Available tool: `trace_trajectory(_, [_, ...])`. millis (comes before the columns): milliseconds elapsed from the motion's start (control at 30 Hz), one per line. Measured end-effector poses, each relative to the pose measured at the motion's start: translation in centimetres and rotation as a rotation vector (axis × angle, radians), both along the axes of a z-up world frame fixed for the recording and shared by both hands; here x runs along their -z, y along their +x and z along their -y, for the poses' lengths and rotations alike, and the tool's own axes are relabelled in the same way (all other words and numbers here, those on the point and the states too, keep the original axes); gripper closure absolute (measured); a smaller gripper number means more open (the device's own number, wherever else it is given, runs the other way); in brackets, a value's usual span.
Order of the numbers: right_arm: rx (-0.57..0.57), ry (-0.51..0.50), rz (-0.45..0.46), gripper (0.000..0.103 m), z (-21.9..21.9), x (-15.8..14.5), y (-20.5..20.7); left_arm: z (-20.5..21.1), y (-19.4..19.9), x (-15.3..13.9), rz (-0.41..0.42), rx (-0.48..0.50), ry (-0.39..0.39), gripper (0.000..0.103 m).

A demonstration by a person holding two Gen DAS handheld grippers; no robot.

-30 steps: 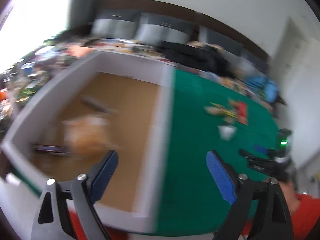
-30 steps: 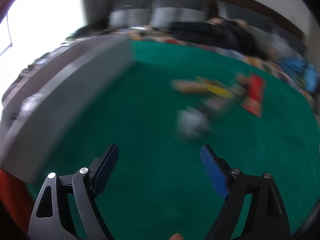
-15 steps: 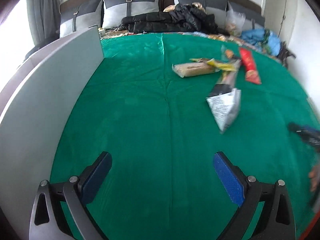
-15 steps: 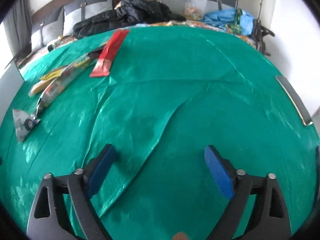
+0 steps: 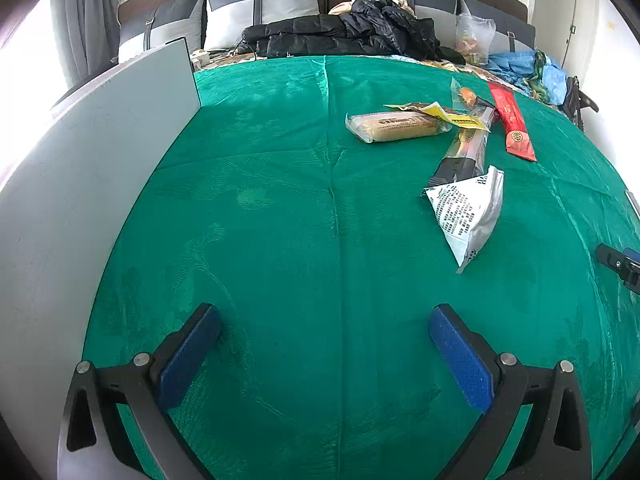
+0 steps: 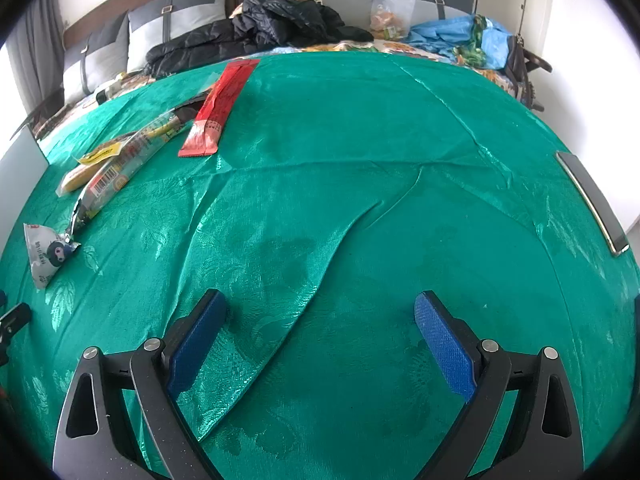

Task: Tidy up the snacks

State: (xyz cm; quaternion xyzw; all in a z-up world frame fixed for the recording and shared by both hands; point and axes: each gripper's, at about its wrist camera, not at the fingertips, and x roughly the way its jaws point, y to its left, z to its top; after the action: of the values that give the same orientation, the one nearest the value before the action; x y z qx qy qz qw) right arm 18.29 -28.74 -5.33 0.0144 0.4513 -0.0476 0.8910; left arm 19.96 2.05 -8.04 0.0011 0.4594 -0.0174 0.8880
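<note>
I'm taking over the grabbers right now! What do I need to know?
Left gripper: fingers wide open, nothing between them, over bare green cloth. Its fingers have just been opening.
Right gripper: also wide open and empty, just opened too, over a wrinkled part of the cloth.
Snacks, all loose on the cloth: white triangular packet, long dark packet, bread roll in clear wrap, yellow wrapper, red stick packet.
The white box stands at the left gripper's left; its inside is hidden.
Left to do: these five still need putting away. The triangular packet looks nearest.
</note>
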Motion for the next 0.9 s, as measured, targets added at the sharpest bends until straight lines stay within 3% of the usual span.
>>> trace_trajectory(900, [0.000, 0.000, 0.001, 0.006, -0.09, 0.00, -0.07, -0.05, -0.01, -0.03, 0.000, 0.000, -0.001, 0.000])
